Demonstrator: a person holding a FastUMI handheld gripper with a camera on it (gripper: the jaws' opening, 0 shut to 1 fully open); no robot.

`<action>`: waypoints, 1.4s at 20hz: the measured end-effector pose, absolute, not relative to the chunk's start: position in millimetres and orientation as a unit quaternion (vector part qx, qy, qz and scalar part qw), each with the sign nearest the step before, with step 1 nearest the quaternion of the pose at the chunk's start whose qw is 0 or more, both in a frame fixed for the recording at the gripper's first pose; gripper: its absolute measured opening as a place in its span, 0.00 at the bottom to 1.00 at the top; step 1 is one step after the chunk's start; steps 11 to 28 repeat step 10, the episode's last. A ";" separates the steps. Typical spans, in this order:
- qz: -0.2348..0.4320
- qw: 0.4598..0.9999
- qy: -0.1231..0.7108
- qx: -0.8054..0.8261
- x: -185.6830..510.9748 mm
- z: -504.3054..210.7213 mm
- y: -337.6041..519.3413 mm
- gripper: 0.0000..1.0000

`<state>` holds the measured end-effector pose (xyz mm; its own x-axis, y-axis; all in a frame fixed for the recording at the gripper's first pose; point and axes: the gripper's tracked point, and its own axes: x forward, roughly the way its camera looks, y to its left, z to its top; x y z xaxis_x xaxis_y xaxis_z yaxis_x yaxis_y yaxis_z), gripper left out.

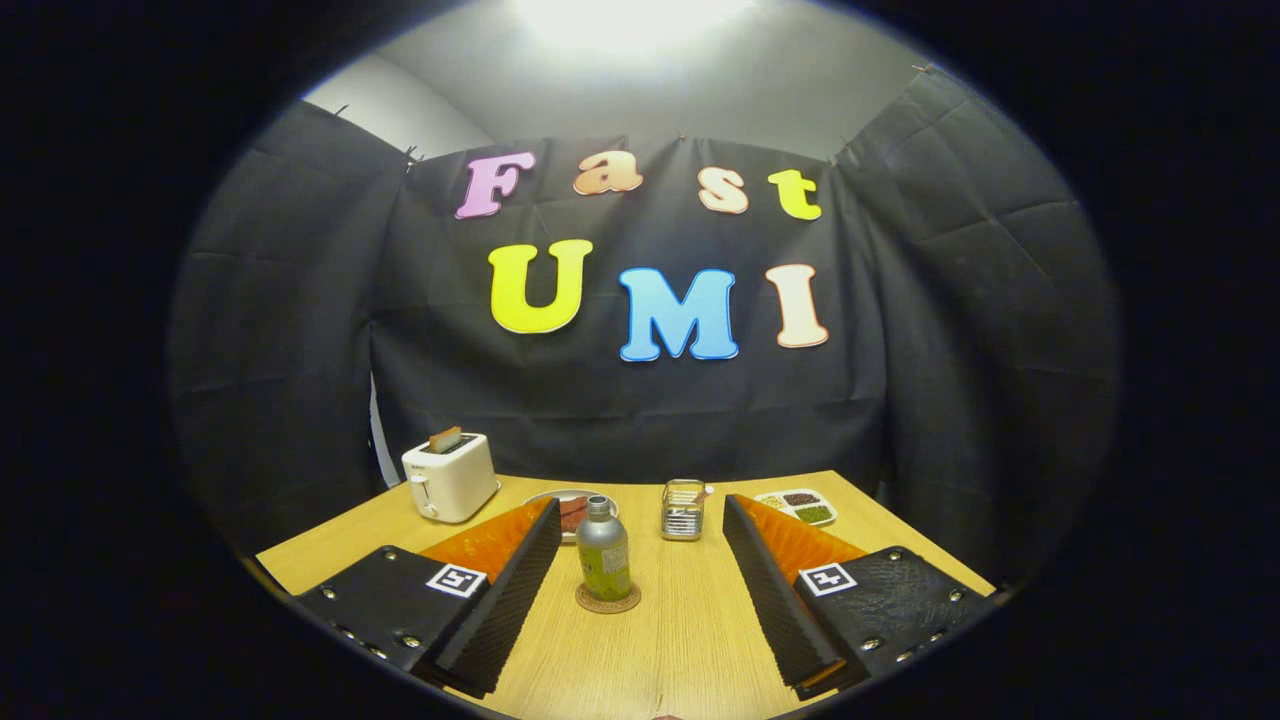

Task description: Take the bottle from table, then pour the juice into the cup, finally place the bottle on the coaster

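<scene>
Glowing under booth light, a pale wooden tabletop, backed by black cloth walls. Standing upright on a round brown woven coaster, a grey-capped metal bottle with a green label, between the two fingers and somewhat ahead of their tips. Spreading wide, gripper, both fingers well clear of the bottle on either side, holding nothing at all.

Sitting just beyond the bottle and a little toward the right finger, a small clear glass cup in a wire frame; hard to tell what, if anything, is inside it. Waiting further back on the left, a cream-white toaster with a slice poking up. Peeking out behind the bottle, a white plate with something dark on it. Resting at the far right, a white divided dish of dark and green bits.

Judging the step: bottle already on the coaster and fingers free of it, so looking either like the finish, with the release done, or like the very opening with the bottle merely starting there; nothing here settling which. If finishing, calling only for backing straight out without clipping the bottle. If starting, calling for pushing forward until the pads flank the bottle's body, then squeezing below the shoulder, keeping it upright and minding the cup close behind.
</scene>
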<state>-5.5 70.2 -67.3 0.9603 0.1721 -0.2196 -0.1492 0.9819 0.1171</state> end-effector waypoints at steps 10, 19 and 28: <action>0.075 0.993 0.077 0.043 -20.1 -37.6 52.7 0.99; 0.075 0.993 0.077 0.043 -20.1 -37.6 52.7 0.99; 0.075 0.993 0.077 0.043 -20.1 -37.6 52.7 0.99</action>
